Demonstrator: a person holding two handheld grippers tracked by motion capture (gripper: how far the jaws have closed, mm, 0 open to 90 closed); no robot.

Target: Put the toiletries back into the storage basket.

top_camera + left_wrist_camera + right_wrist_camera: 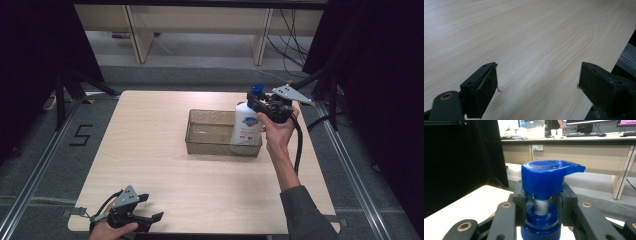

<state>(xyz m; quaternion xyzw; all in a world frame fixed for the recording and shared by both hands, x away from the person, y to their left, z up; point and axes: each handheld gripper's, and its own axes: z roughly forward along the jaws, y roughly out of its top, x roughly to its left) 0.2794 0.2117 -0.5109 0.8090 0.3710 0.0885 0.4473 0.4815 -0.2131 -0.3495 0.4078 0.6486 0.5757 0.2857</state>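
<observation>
A white soap bottle (246, 129) with a blue pump head (546, 176) stands upright at the right end of a clear plastic bin (210, 134). My right gripper (261, 105) is shut on the bottle's neck (541, 206), just under the pump head, both jaws pressed against it. My left gripper (147, 214) rests at the table's front left edge, held by a hand. In the left gripper view its jaws stand wide apart over bare wood, and the left gripper (537, 81) holds nothing.
The light wooden table (150, 150) is ringed by grey floor with metal rails. A black tripod leg (75, 87) stands at the back left, cables (292, 40) hang at the back right. A desk with shelves runs along the far side.
</observation>
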